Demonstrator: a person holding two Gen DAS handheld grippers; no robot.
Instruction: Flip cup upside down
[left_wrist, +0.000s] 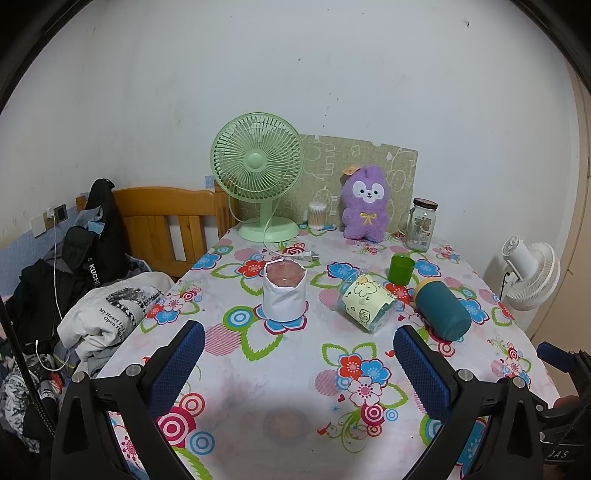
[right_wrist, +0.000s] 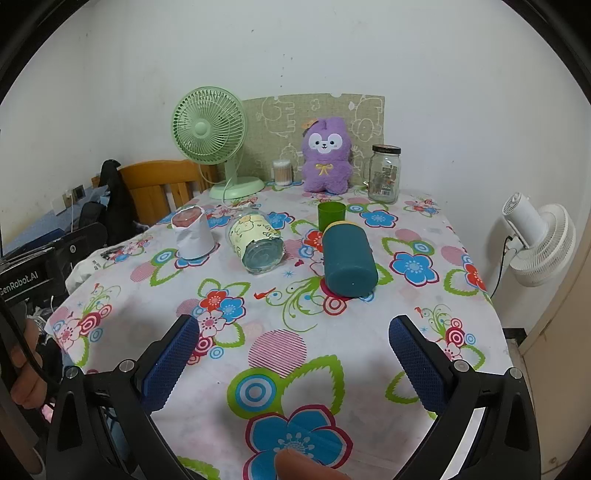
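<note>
A small green cup stands upright, mouth up, on the floral tablecloth; it also shows in the right wrist view. A white paper-wrapped cup stands to its left. A glass cup with a yellow cartoon sleeve lies on its side. A teal cup with a yellow rim lies on its side too. My left gripper is open and empty, near the table's front. My right gripper is open and empty, short of the teal cup.
At the back stand a green fan, a cotton swab jar, a purple plush and a glass jar. A wooden bed frame and piled clothes lie left. A white fan stands right.
</note>
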